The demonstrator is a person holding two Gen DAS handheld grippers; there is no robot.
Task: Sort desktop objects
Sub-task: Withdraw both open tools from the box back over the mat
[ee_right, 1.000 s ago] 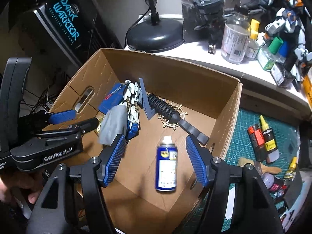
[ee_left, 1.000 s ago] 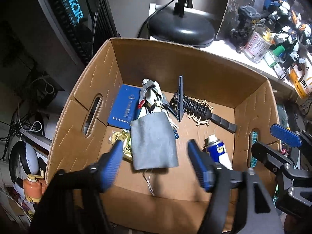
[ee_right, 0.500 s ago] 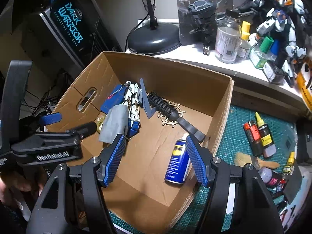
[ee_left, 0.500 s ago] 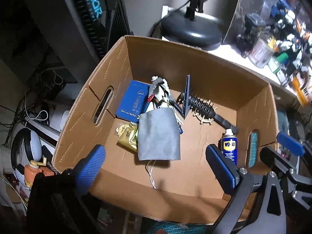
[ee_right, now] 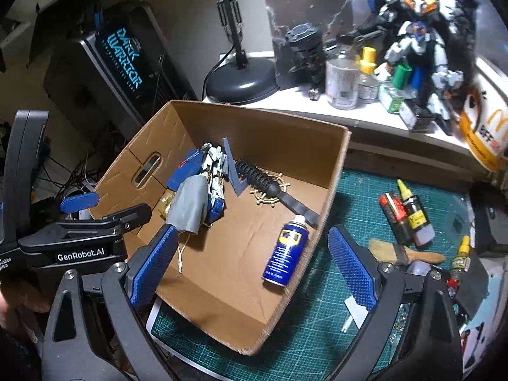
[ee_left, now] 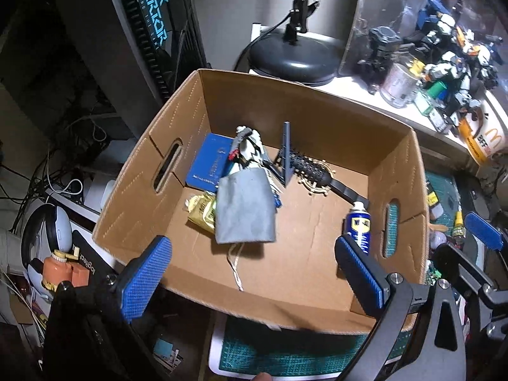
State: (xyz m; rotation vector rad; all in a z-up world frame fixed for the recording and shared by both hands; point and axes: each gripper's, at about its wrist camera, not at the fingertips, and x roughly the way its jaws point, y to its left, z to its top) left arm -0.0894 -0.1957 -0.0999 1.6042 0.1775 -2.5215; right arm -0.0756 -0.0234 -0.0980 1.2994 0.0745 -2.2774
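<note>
- The blue WD-40 spray can (ee_right: 285,250) lies on its side on the floor of the open cardboard box (ee_right: 336,171), near the box's right wall, white cap pointing toward the back; the yellow "WD-40" badge reads clearly on its side.
- Just behind the can's cap lies a black round hairbrush (ee_right: 263,181), its handle end touching or nearly touching the cap, with a gold ship's-wheel ornament (ee_right: 273,190) under it.
- A grey cloth pouch (ee_left: 244,206) with a trailing cord rests toward the box's left half, over a gold foil packet (ee_left: 201,209), a blue booklet (ee_left: 209,165) and a white robot model (ee_left: 249,150).
- The right gripper (ee_right: 250,263) hovers above the box's near edge; its jaws are opening, with nothing pressed between the blue pads.
- The left gripper (ee_left: 254,270) hangs over the near left of the box, jaws wide apart and empty; its body carries "GenRobot.AI".
- The box sits on a green cutting mat (ee_right: 355,190) with small glue bottles (ee_right: 409,216) and a paintbrush (ee_right: 406,254).
- Behind, a black lamp base (ee_right: 241,82), a computer case lettered "DARK WARRIOR" (ee_right: 123,57), a McDonald's cup (ee_right: 485,133) and robot figures (ee_right: 422,44).
</note>
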